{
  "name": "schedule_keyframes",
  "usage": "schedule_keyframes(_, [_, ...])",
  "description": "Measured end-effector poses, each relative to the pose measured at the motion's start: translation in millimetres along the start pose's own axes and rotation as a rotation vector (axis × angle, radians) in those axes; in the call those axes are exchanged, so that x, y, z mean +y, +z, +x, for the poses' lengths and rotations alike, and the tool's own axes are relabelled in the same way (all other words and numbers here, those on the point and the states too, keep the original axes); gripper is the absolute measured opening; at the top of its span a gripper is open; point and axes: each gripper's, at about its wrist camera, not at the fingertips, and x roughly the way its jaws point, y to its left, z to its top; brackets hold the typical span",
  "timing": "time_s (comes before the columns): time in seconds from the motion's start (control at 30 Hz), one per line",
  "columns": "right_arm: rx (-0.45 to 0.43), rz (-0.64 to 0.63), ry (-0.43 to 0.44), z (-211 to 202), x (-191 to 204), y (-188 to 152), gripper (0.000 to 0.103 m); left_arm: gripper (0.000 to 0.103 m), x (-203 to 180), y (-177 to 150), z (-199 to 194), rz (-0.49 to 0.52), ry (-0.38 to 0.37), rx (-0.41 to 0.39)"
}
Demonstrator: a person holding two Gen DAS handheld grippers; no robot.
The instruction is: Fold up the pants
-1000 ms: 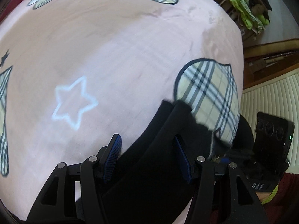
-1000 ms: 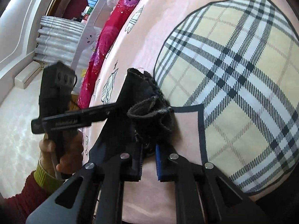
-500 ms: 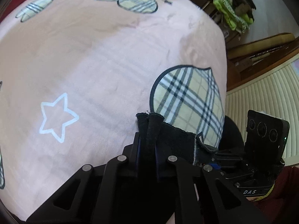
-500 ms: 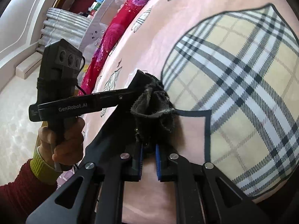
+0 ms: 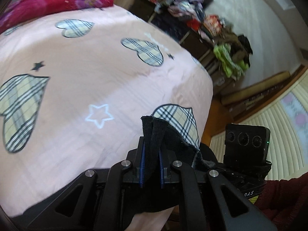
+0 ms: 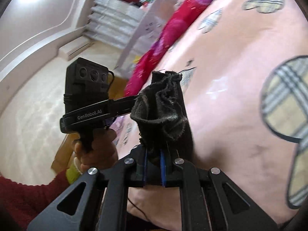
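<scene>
Left gripper (image 5: 151, 170) clamped on black pants (image 5: 154, 134) hem; right gripper (image 6: 153, 163) likewise pinching bunched edge of same cloth. Pants held up over near edge of pink heart-print bedsheet (image 5: 96, 80), rest hanging below view. Fold apparently not begun: laying flat and all folds remain. Around: red floral quilt (image 5: 48, 2), clothes heap (image 5: 227, 44) well apart. Sheet ahead unobstructed.
</scene>
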Motion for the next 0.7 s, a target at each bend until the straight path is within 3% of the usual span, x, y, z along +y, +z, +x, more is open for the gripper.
schedule_keyframes(0.37, [0.189, -0.117, 0.081, 90, 45, -14, 0.012, 0.01, 65, -71, -83, -0.198, 0.051, -0.154])
schedule_keyframes(0.7, [0.334, -0.165, 0.045, 152, 46, -36, 0.012, 0.01, 120, -128, -95, -0.356, 0.083, -0.209])
